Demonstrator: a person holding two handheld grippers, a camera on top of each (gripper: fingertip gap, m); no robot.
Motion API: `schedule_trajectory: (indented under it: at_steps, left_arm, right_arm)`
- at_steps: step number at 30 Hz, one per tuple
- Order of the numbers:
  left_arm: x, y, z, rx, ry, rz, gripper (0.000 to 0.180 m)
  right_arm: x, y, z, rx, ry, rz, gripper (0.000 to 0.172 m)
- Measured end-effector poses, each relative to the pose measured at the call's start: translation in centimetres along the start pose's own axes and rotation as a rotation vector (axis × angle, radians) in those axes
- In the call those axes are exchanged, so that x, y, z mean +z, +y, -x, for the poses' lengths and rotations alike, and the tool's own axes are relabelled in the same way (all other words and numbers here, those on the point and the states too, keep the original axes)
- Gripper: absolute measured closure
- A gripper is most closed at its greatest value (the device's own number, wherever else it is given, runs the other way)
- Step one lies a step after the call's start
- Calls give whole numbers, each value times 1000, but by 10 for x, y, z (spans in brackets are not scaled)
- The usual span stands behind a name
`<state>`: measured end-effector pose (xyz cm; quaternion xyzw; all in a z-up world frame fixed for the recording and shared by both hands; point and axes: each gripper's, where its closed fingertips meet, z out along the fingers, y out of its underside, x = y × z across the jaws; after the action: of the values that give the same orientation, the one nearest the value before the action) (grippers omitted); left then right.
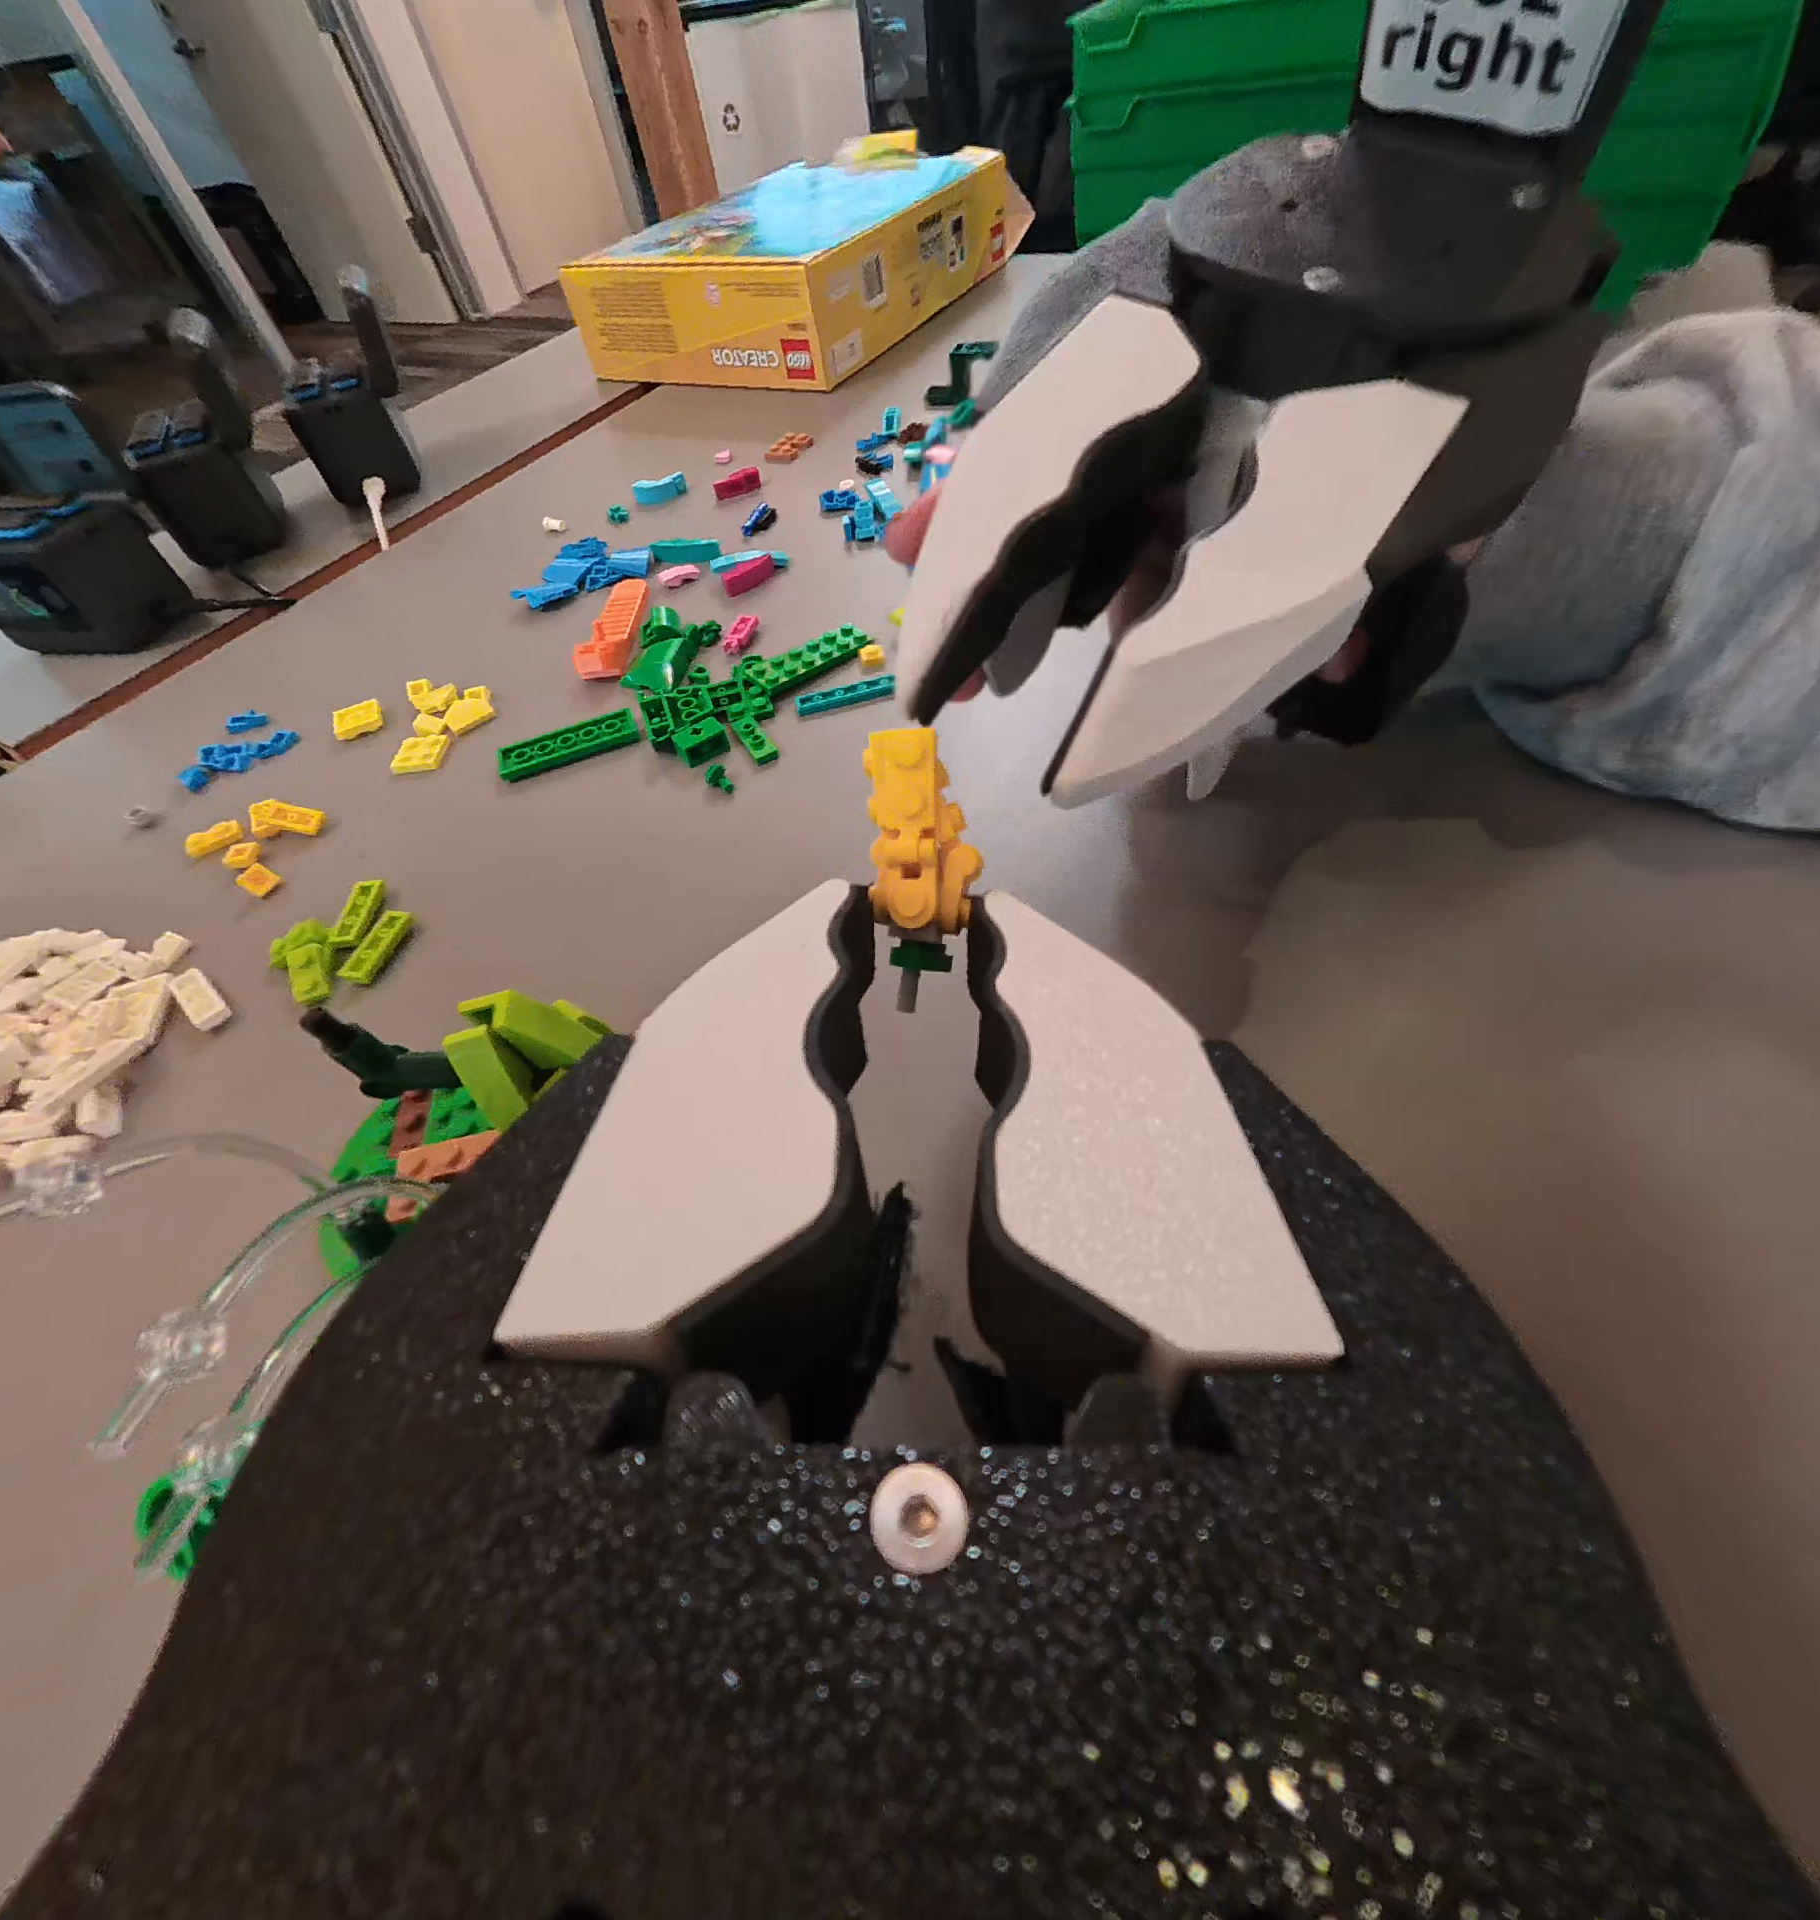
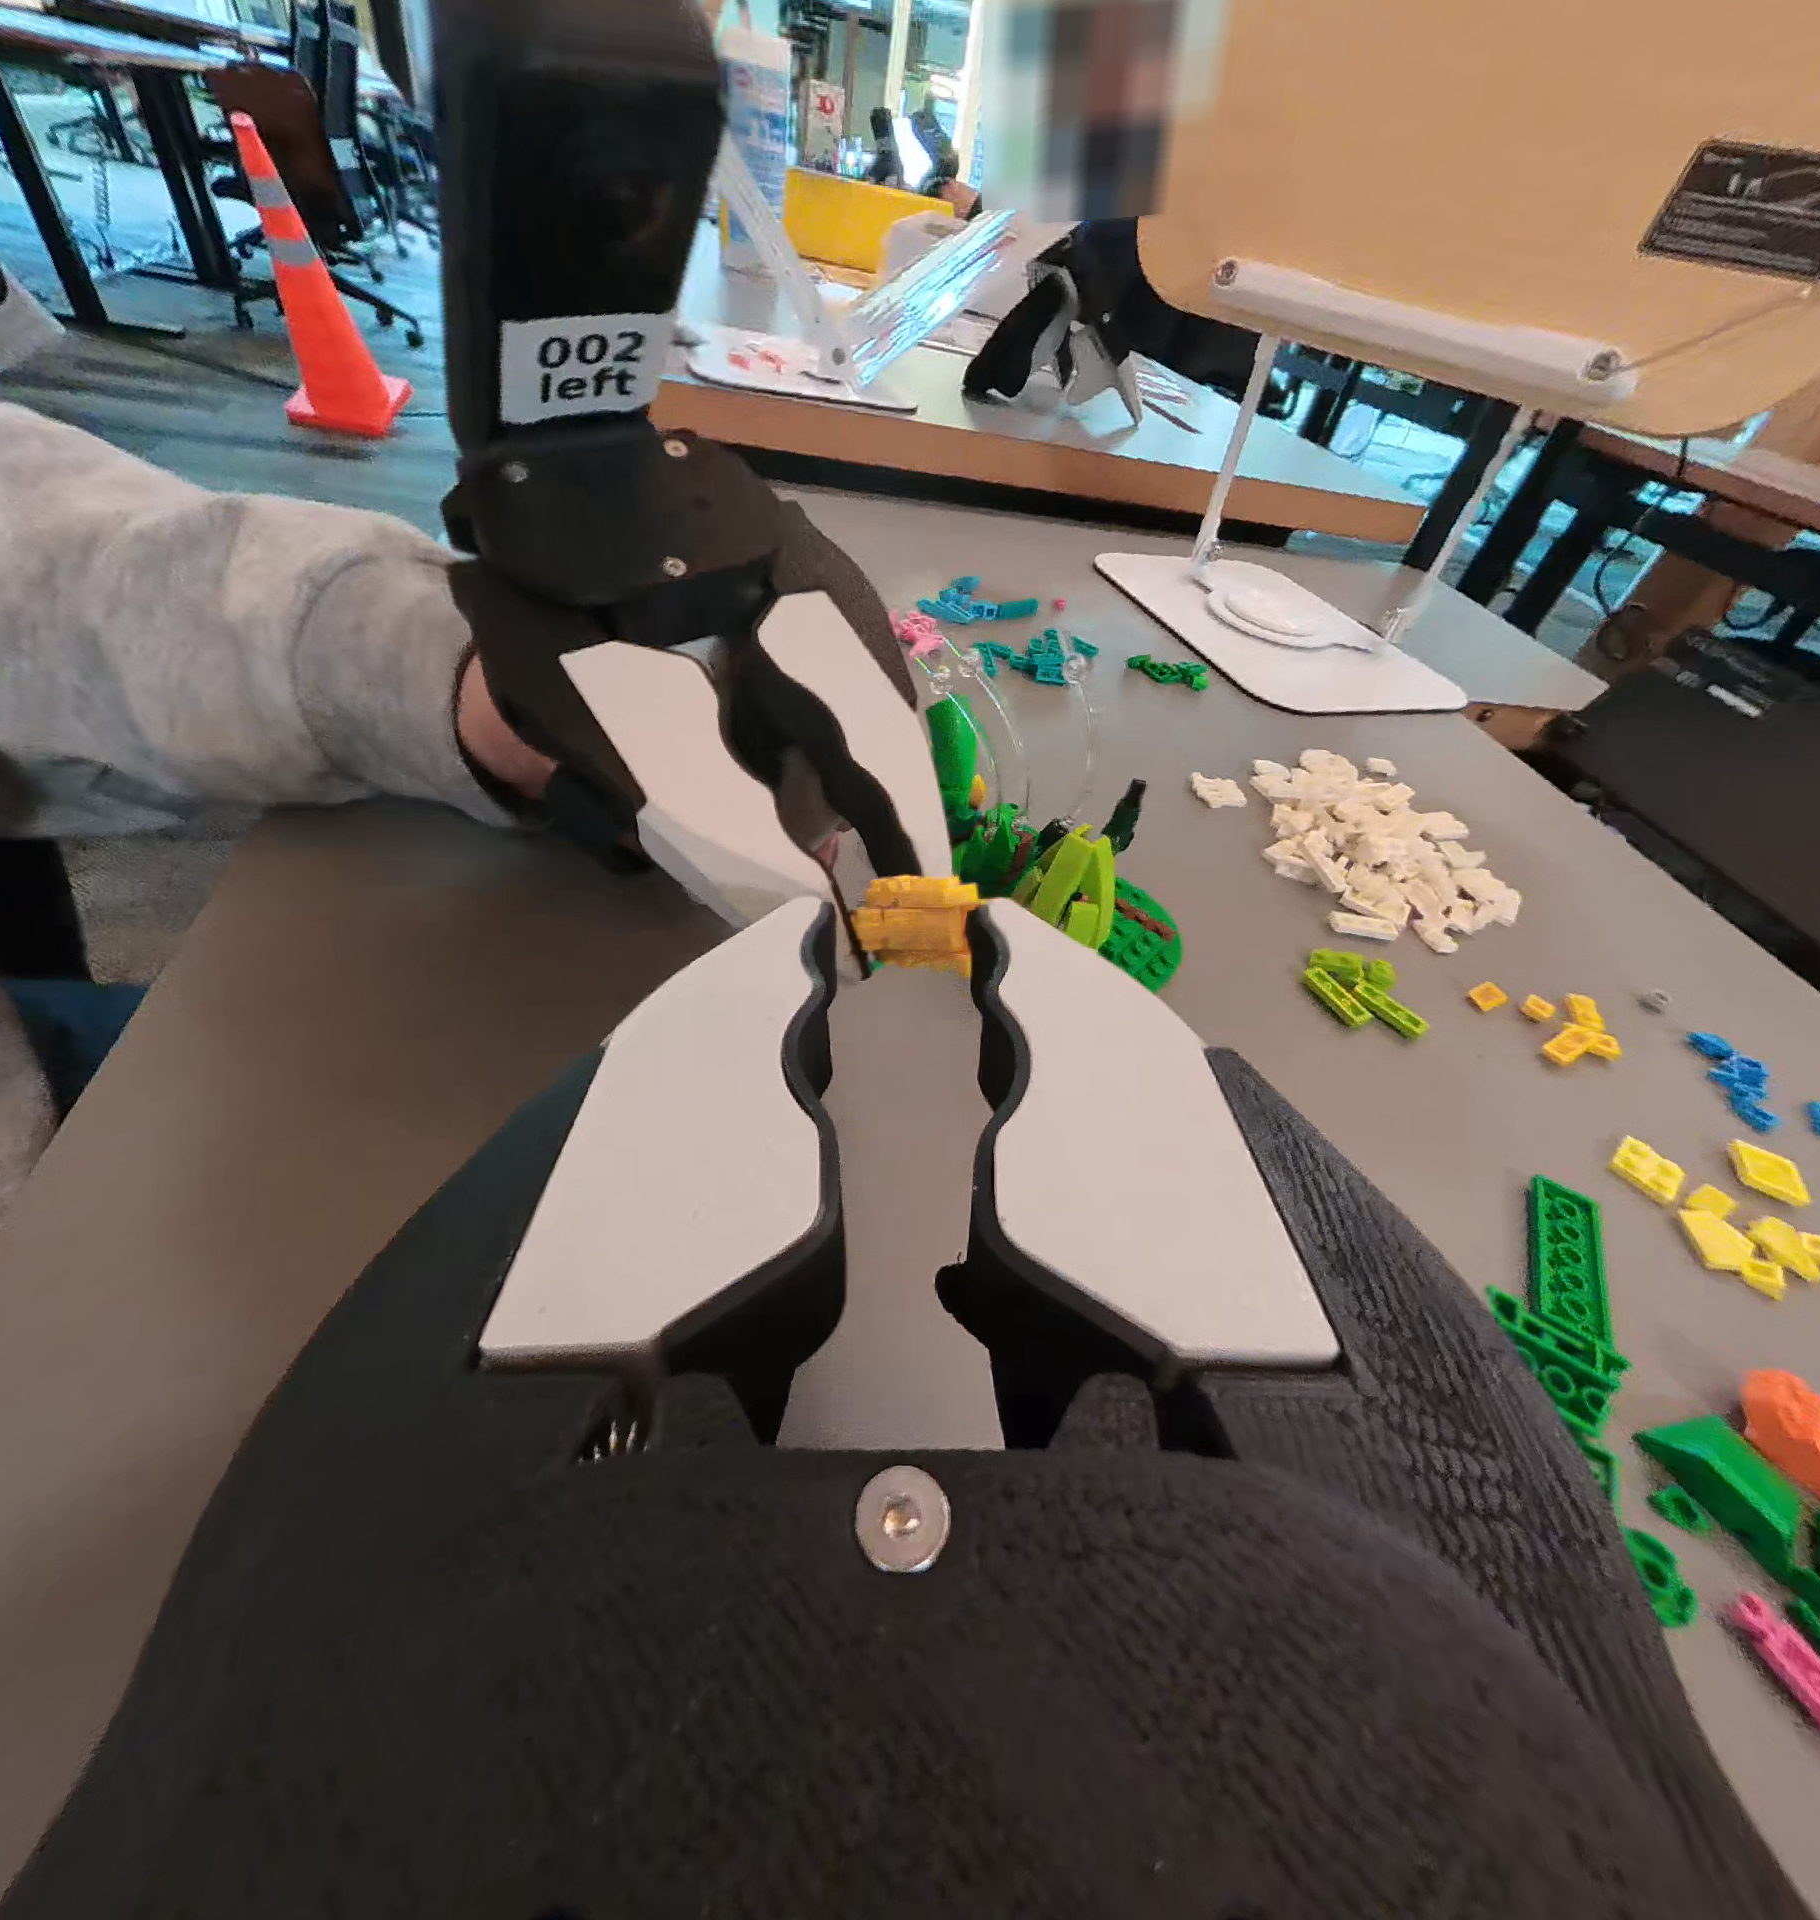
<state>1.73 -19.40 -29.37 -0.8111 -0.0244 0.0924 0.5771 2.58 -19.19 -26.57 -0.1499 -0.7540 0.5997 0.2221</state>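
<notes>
My left gripper is shut on a small yellow brick assembly with a green and grey stem, and holds it upright above the grey table. Both pads press on its lower part. My right gripper is open just above and to the right of it, with one fingertip close to the assembly's top. In the right wrist view the yellow assembly lies just beyond the tips of my right gripper. The left gripper reaches in there from the upper left.
A round green brick model with clear curved pieces stands to the left. Loose white, yellow, green and blue bricks lie about. A yellow box is at the back. A white stand is far right. My left and right fingertips are right by each other.
</notes>
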Motion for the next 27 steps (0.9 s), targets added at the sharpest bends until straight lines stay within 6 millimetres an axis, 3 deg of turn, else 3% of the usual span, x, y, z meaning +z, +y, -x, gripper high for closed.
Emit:
schedule_trajectory:
  at_steps: [7, 13, 18, 23, 27]
  left_arm:
    - [-1, 2, 12, 225, -194, 50, 163]
    - [-4, 4, 23, 519, -399, 158, 163]
    - [-7, 2, 26, 648, -480, 197, 163]
    - [-10, 5, 32, 754, -563, 266, 163]
    - [-10, 3, 33, 708, -561, 244, 163]
  right_arm:
    - [7, 6, -5, 121, 8, 39, 151]
    - [13, 2, -5, 268, -16, 11, 153]
    - [16, 2, -12, 351, 10, 1, 167]
    - [20, 7, -15, 346, 54, 41, 166]
    - [21, 4, -17, 252, 100, 44, 167]
